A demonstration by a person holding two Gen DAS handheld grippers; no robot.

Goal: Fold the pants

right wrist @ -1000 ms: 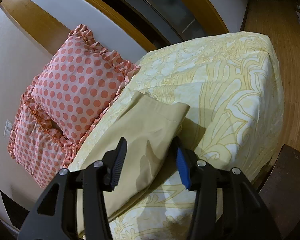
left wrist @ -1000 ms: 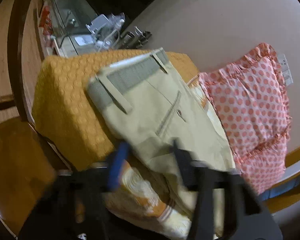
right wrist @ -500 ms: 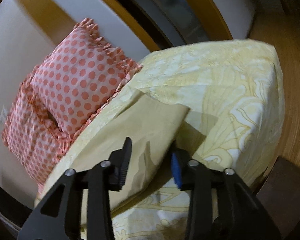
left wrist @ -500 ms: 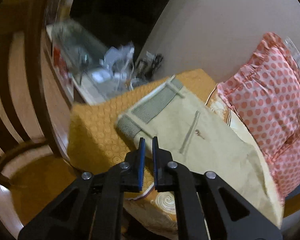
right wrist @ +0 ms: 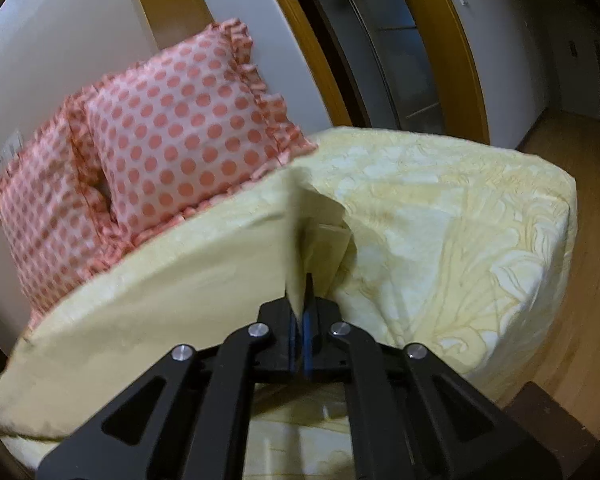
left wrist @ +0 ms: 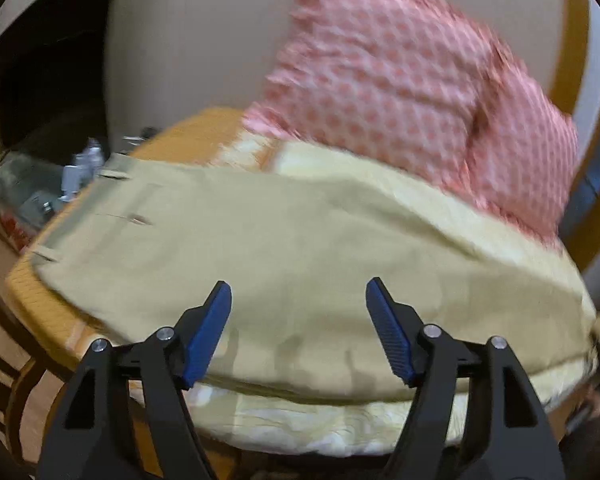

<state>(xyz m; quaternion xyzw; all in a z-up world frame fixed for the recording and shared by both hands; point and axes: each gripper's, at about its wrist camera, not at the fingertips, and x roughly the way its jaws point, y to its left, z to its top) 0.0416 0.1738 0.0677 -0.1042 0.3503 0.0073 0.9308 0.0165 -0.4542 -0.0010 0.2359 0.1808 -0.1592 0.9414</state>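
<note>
The pants lie flat along the bed, stretched lengthwise over its pale yellow patterned cover. Their waist end, with belt loops and a back-pocket button, rests at the bed's orange-covered end, on the left in the left wrist view; the legs run along the bed toward the other end.

The left gripper hovers over the near edge of the pants, about midway along them. Its jaws are opening and stand wide apart. The blue pads frame a stretch of the cloth but do not press on it; the fabric lies below and beyond them, flat on the bed. This view is blurred.

The right gripper is at the leg end. Its jaws are closed tight on a fold of the pants fabric, which stands up as a thin vertical ridge from between the pads. The hem corner is lifted off the bed and peaks just beyond the fingertips, with the rest of the leg sloping down to the left.

Two pink polka-dot pillows lean against the wall on the far side of the bed, just beyond the pants' far edge.
</note>
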